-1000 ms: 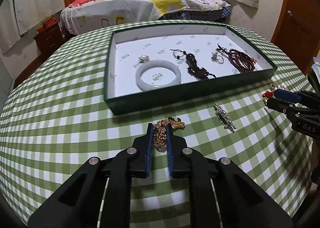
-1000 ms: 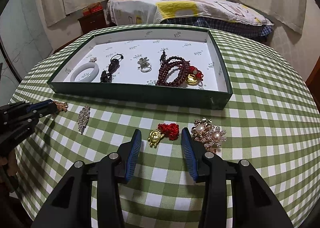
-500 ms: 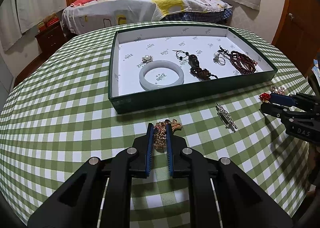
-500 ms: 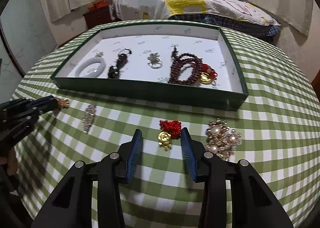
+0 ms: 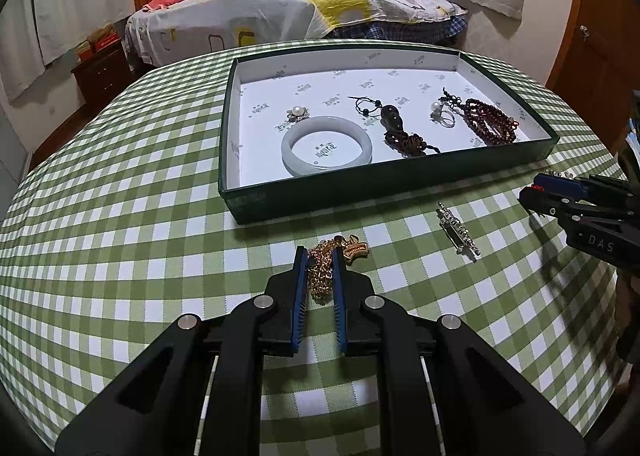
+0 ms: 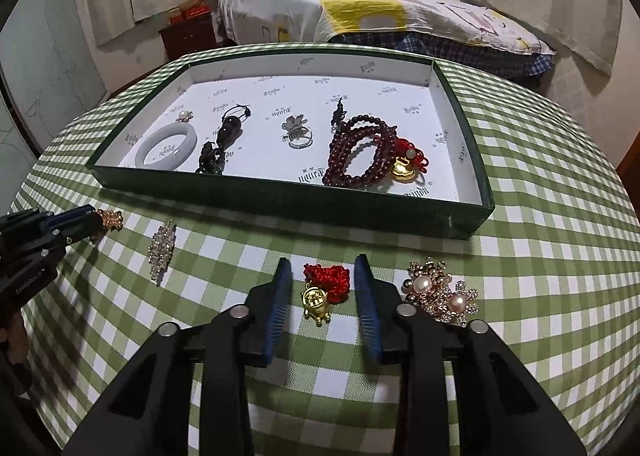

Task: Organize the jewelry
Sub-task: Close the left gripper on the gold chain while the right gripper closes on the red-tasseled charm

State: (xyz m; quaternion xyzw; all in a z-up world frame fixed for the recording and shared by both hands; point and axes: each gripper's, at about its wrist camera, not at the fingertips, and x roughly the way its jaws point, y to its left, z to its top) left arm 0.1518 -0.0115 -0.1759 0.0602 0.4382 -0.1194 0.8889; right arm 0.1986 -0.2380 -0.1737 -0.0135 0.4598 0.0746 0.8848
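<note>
My left gripper (image 5: 319, 256) is shut on a gold chain necklace (image 5: 322, 276) lying on the green checked tablecloth, in front of the green tray (image 5: 360, 187). The chain's pendant (image 5: 355, 250) sticks out to the right of the fingertips. My right gripper (image 6: 323, 260) straddles a red knotted charm with a gold piece (image 6: 328, 282). Its jaws are closing and the pads stand just off the charm. Each gripper shows at the edge of the other view: the left gripper (image 6: 86, 215), the right gripper (image 5: 538, 191).
The tray (image 6: 280, 207) holds a jade bangle (image 6: 168, 147), a dark pendant (image 6: 230, 127), a ring (image 6: 298, 137) and a dark red bead bracelet (image 6: 360, 155). A rhinestone brooch (image 6: 162, 246) and a pearl brooch (image 6: 440, 294) lie on the cloth. A bed stands behind the table.
The right jaws have narrowed around the red charm, and the right gripper has edged forward over it. The left gripper keeps its hold on the chain in the same spot.
</note>
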